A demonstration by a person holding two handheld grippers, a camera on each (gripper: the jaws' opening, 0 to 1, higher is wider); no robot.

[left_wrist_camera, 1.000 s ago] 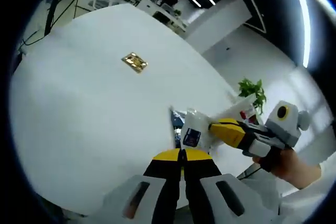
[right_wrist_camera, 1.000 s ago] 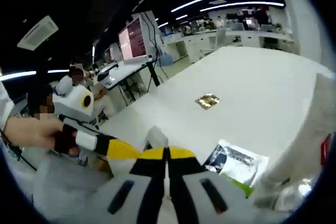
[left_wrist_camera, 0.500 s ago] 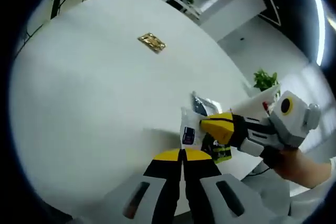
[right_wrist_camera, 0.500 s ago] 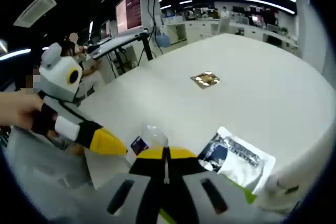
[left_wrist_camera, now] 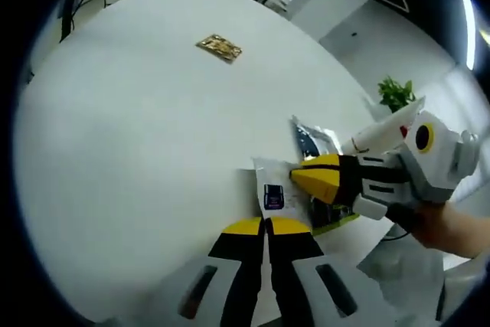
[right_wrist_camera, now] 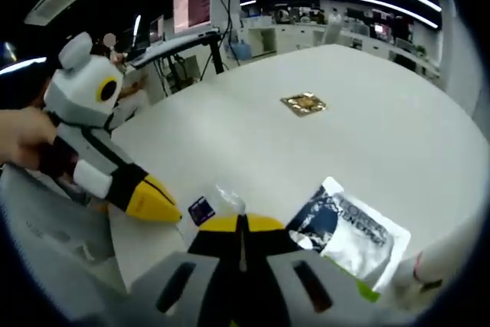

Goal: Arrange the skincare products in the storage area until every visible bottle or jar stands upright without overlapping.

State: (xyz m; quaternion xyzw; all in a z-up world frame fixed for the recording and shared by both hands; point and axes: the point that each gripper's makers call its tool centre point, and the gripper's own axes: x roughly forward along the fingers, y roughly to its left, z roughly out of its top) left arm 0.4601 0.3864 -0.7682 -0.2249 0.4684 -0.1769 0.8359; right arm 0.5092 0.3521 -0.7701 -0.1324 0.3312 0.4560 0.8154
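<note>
White round table (left_wrist_camera: 138, 151) fills the foreground, an office with monitors and strip lights behind it. On its far part lies a small gold packet (left_wrist_camera: 219, 47). Nearer, at the table's edge, a small clear sachet (left_wrist_camera: 273, 189) with a dark blue label lies flat beside a white-and-blue pouch (right_wrist_camera: 348, 223). The left gripper (left_wrist_camera: 266, 225) has its jaws pressed together, holding nothing; the right gripper (right_wrist_camera: 242, 223) likewise, its yellow tips just at the sachet.
</note>
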